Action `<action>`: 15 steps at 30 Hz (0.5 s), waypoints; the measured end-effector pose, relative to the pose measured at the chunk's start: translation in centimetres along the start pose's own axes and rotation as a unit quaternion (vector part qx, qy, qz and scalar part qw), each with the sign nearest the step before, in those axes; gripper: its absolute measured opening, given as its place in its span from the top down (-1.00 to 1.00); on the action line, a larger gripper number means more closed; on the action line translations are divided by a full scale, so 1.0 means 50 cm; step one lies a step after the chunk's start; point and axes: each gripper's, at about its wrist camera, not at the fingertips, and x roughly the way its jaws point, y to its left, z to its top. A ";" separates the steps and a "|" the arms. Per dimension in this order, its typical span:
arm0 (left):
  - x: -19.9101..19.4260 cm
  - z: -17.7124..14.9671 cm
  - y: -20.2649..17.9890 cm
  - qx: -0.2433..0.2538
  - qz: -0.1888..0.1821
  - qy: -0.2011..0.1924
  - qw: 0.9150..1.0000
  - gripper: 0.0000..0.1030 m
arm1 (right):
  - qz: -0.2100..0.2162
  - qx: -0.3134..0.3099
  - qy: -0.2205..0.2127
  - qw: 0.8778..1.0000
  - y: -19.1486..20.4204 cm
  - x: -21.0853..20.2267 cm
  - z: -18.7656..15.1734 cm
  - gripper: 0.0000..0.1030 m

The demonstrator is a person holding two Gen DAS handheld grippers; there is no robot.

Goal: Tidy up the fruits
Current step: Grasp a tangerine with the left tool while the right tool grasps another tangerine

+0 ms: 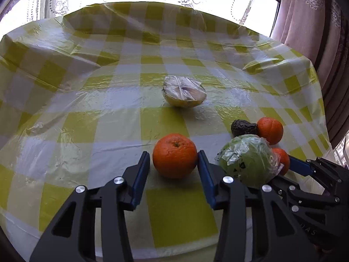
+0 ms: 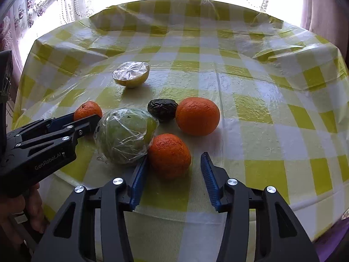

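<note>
Under left gripper (image 2: 86, 116), right view only: hand (image 2: 24, 205).

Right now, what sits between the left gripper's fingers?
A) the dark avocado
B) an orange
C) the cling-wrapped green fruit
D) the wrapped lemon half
B: in the left wrist view an orange sits between the left gripper's blue fingers; the wrapped green fruit lies outside them, to the right in that view.

Three oranges (image 2: 197, 115), a wrapped green fruit (image 2: 124, 135), dark avocado (image 2: 161, 109) cluster; wrapped lemon half (image 2: 130, 74) lies apart.
</note>
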 end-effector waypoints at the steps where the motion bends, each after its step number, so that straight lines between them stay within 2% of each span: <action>1: 0.000 -0.001 -0.002 0.002 0.002 -0.001 1.000 0.19 | 0.003 -0.003 -0.001 1.000 0.003 -0.001 0.000 0.27; 15: -0.033 -0.026 0.013 -0.028 -0.002 -0.005 1.000 0.22 | -0.004 0.012 0.002 1.000 -0.010 -0.029 -0.027 0.33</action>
